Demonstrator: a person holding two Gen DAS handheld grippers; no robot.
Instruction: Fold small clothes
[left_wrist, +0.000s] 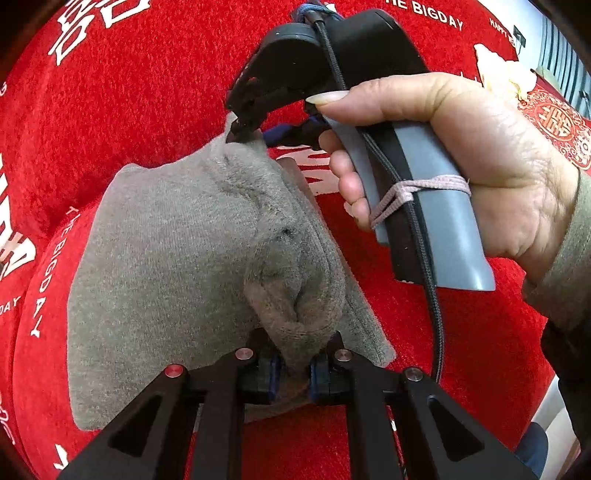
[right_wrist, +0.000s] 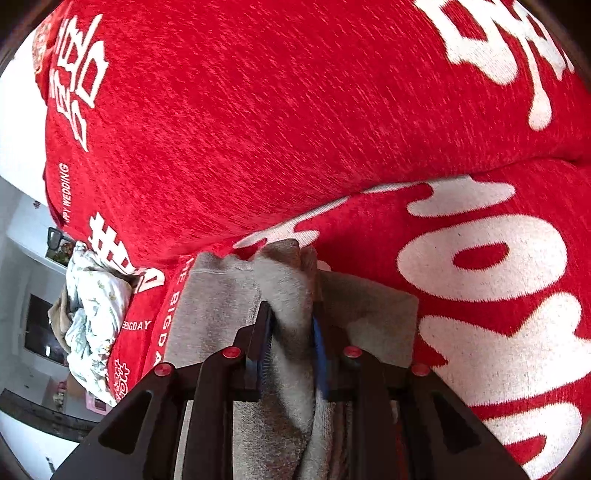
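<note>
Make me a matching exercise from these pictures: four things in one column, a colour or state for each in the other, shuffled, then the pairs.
Things:
1. grey garment
2. sofa cover
3. left gripper
4. crumpled cloth

States:
A. red with white lettering
B. shut on a bunched fold
C. pale and patterned, lying off to the side
D. held at two ends, draped over the red fabric

Pairs: 1-D, 2-A, 3-B, 4-C

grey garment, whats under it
The grey garment lies on a red cover with white lettering, which shows all around it. Whatever sits directly beneath the garment is covered.
</note>
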